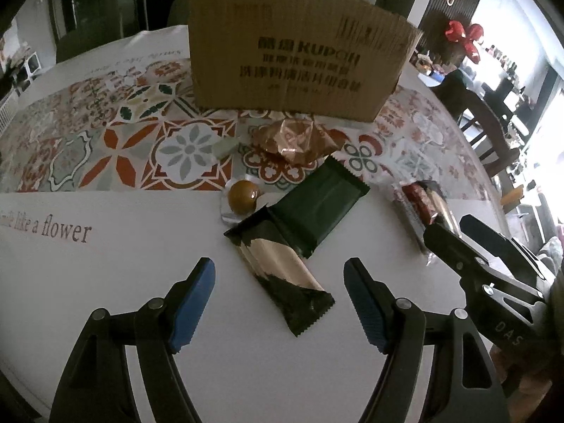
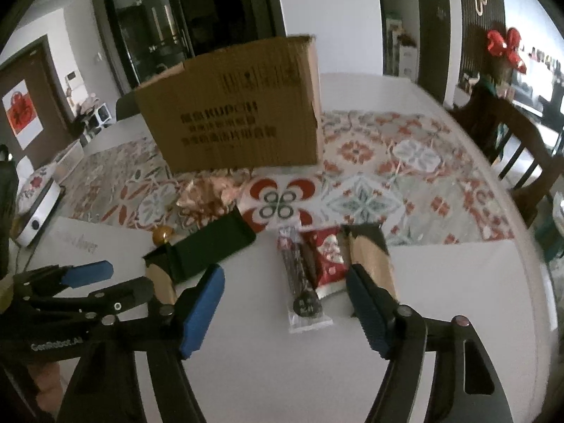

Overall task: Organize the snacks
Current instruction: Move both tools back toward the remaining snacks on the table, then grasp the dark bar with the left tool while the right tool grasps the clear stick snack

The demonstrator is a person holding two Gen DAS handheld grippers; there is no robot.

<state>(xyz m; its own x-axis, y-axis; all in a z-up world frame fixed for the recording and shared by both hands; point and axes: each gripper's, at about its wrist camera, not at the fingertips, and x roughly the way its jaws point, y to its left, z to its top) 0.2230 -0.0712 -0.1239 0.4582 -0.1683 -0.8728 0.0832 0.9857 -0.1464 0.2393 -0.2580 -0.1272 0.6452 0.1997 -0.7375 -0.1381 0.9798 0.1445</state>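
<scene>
My left gripper (image 1: 278, 303) is open and empty, its fingers either side of a dark green and tan snack bar (image 1: 282, 276) on the white table. A dark green packet (image 1: 317, 208) overlaps that bar's far end. A round brown candy (image 1: 243, 195) and a crinkled copper wrapper (image 1: 292, 139) lie beyond. The cardboard box (image 1: 292, 53) stands behind them. My right gripper (image 2: 285, 303) is open and empty, over a clear sleeve of dark sticks (image 2: 299, 282), a red packet (image 2: 329, 257) and a tan bar (image 2: 370, 257).
A patterned table runner (image 1: 116, 148) crosses the table under the box. A white appliance (image 2: 35, 208) sits at the table's left edge. A dark wooden chair (image 2: 511, 141) stands at the right. The right gripper shows in the left wrist view (image 1: 454, 232).
</scene>
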